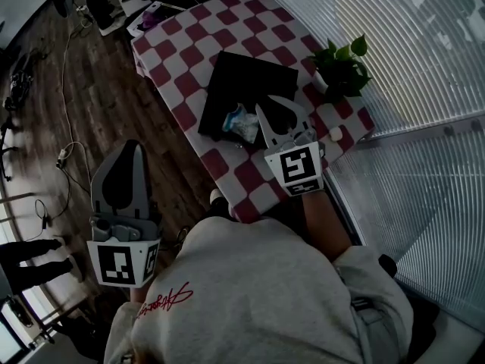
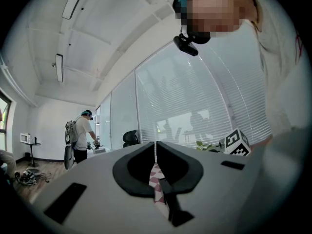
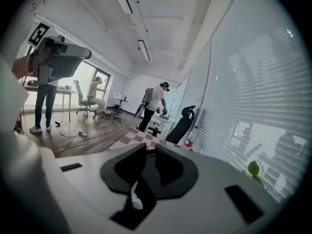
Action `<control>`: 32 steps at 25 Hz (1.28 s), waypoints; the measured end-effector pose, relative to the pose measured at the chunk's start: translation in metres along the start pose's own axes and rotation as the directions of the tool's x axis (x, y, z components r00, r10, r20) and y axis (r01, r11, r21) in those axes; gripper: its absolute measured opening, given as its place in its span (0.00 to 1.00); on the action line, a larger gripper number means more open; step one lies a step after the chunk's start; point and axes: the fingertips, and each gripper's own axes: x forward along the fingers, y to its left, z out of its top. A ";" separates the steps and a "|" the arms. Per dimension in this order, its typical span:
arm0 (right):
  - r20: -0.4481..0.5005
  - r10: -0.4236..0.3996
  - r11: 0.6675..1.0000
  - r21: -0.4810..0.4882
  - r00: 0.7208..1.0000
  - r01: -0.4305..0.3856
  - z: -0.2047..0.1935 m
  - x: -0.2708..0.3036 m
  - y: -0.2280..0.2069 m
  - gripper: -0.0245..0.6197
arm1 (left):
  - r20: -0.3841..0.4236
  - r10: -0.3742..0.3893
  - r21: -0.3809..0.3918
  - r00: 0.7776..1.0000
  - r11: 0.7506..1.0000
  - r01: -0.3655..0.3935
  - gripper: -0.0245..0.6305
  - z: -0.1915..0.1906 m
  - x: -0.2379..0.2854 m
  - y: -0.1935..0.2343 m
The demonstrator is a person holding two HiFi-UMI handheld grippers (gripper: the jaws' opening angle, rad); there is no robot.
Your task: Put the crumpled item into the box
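Lightly built, lightly gripped

So, the crumpled item is a small ball of white and pale blue, paper or thin film to judge by its creases. It lies at the near edge of the box; whether it sits inside or on the rim I cannot tell. It looks almost weightless, soft and springy, and more likely to squash or slip away than to break. A pinch across its bulkiest middle, with folds caught on both sides, should serve better than a loose corner. The box is flat, square, matt black and stiff-looking. Just beside the crumpled item hovers the right gripper, its pale curved jaws parted by only a narrow slit and holding nothing. Under all this lies a red-and-white checked tablecloth, with a leafy potted plant near its far corner, well apart from the box. The left gripper hangs off the table above the wooden floor, jaws pressed together, empty
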 end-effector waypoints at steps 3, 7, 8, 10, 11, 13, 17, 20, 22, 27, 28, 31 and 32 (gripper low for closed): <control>0.033 -0.018 1.000 0.026 0.999 0.017 0.007 -0.007 -0.005 0.14 | 0.002 -0.006 -0.001 1.000 1.000 0.006 0.07 0.000 0.002 -0.002; 0.055 -0.034 0.999 0.036 0.998 0.032 0.015 -0.014 -0.010 0.14 | 0.006 -0.018 -0.002 1.000 1.000 0.018 0.08 0.001 0.004 -0.005; 0.061 -0.038 0.999 0.040 0.997 0.035 0.017 -0.016 -0.010 0.14 | 0.007 -0.021 -0.002 1.000 1.000 0.021 0.07 0.001 0.005 -0.005; 0.078 -0.045 0.998 0.055 0.996 0.041 0.022 -0.021 -0.012 0.14 | 0.008 -0.026 0.000 1.000 1.000 0.026 0.07 0.002 0.006 -0.006; 0.087 -0.049 0.997 0.064 0.995 0.044 0.024 -0.023 -0.014 0.14 | 0.008 -0.028 0.001 1.000 1.000 0.028 0.07 0.002 0.007 -0.007; 0.106 -0.056 0.996 0.076 0.993 0.048 0.029 -0.027 -0.016 0.14 | 0.009 -0.031 -0.001 0.999 1.000 0.031 0.08 0.002 0.007 -0.008; 0.142 -0.060 0.995 0.091 0.988 0.048 0.040 -0.035 -0.019 0.14 | 0.020 -0.037 0.001 0.999 0.999 0.037 0.07 0.005 0.009 -0.009; 0.168 -0.056 0.996 0.082 0.984 0.043 0.048 -0.041 -0.018 0.14 | 0.021 -0.043 0.004 0.999 0.999 0.043 0.07 0.005 0.009 -0.011; 0.183 -0.056 0.996 0.083 0.981 0.042 0.053 -0.046 -0.017 0.14 | 0.021 -0.050 0.004 0.999 0.999 0.050 0.07 0.005 0.010 -0.013; 0.219 -0.058 0.994 0.106 0.974 0.035 0.065 -0.054 -0.016 0.14 | 0.020 -0.060 0.004 0.998 0.998 0.060 0.08 0.006 0.011 -0.016; 0.226 -0.059 0.993 0.109 0.972 0.034 0.067 -0.056 -0.016 0.14 | 0.020 -0.061 0.005 0.998 0.998 0.061 0.07 0.006 0.011 -0.016; 0.244 -0.061 0.992 0.121 0.968 0.032 0.074 -0.063 -0.016 0.14 | 0.024 -0.064 0.006 0.998 0.998 0.064 0.07 0.008 0.011 -0.017; 0.249 -0.062 0.992 0.125 0.966 0.031 0.076 -0.065 -0.016 0.14 | 0.025 -0.065 0.006 0.998 0.998 0.065 0.07 0.008 0.011 -0.018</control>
